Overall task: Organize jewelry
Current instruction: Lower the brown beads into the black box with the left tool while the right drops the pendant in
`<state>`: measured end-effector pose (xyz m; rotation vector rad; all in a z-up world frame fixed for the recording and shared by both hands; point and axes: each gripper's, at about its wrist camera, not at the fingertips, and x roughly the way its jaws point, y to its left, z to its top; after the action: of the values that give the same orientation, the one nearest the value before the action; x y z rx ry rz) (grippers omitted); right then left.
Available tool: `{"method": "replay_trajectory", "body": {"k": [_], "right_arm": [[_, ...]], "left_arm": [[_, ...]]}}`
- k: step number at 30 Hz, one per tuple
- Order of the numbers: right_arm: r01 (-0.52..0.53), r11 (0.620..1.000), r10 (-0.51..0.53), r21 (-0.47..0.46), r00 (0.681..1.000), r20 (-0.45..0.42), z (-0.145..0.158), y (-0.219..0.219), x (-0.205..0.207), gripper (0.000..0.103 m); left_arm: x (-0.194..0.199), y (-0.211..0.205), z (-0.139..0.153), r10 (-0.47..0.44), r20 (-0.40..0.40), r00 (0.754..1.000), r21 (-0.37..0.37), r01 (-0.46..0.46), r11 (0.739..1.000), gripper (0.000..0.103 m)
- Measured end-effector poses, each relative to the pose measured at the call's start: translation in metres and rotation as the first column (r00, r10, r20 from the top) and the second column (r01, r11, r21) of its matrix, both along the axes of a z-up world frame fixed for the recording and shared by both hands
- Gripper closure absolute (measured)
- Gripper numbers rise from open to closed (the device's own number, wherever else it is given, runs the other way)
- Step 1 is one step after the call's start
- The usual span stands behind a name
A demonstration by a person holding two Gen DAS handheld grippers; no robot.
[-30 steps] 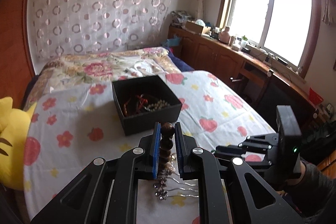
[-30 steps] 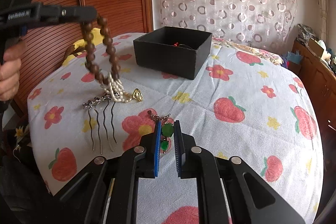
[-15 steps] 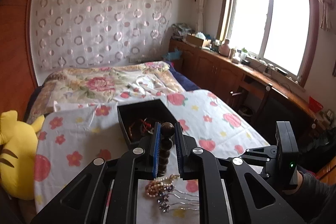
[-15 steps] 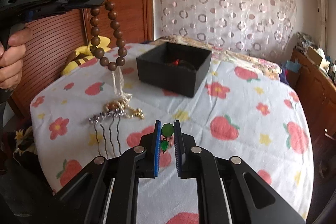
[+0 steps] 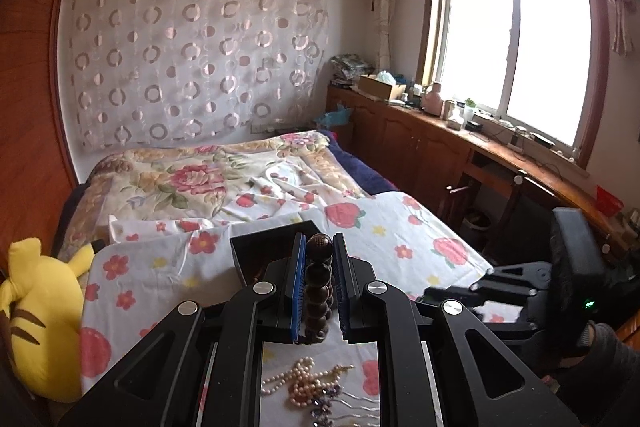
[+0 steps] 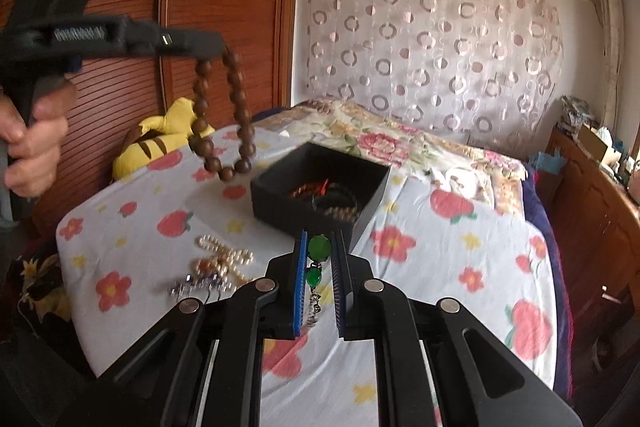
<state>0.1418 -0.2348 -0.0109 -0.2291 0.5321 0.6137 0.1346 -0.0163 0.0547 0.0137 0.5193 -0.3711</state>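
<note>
- Carrying 2 pieces: left gripper (image 5: 316,287) is clamping the bracelet (image 6: 222,115) above the bed's left edge; right gripper (image 6: 320,283) is pinching the earring (image 6: 320,247).
- Swinging beads are risking missing the box (image 6: 376,195).

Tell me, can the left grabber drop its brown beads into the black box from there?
Probably yes. The left gripper holds the brown bead bracelet in the air, just beside the black box. The box is open on top, and nothing is in between.
</note>
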Motion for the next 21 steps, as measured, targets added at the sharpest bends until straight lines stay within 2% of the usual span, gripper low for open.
{"method": "replay_trajectory", "body": {"k": [10, 15, 21], "right_arm": [[-0.009, 1.0, 0.01, -0.015, 0.997, 0.074, 0.039, 0.016, 0.032, 0.09], [-0.003, 1.0, 0.005, -0.027, 0.995, 0.097, 0.051, 0.027, 0.054, 0.09], [0.002, 0.999, 0.002, -0.045, 0.996, 0.084, 0.05, 0.04, 0.085, 0.09]], "left_arm": [[0.063, -0.002, -0.017, 0.046, -0.063, 0.997, 0.038, -0.044, 0.998, 0.091], [0.088, 0.003, -0.044, 0.073, -0.125, 0.989, 0.041, -0.069, 0.997, 0.091], [0.103, 0.01, -0.082, 0.106, -0.199, 0.974, 0.049, -0.098, 0.994, 0.09]]}}
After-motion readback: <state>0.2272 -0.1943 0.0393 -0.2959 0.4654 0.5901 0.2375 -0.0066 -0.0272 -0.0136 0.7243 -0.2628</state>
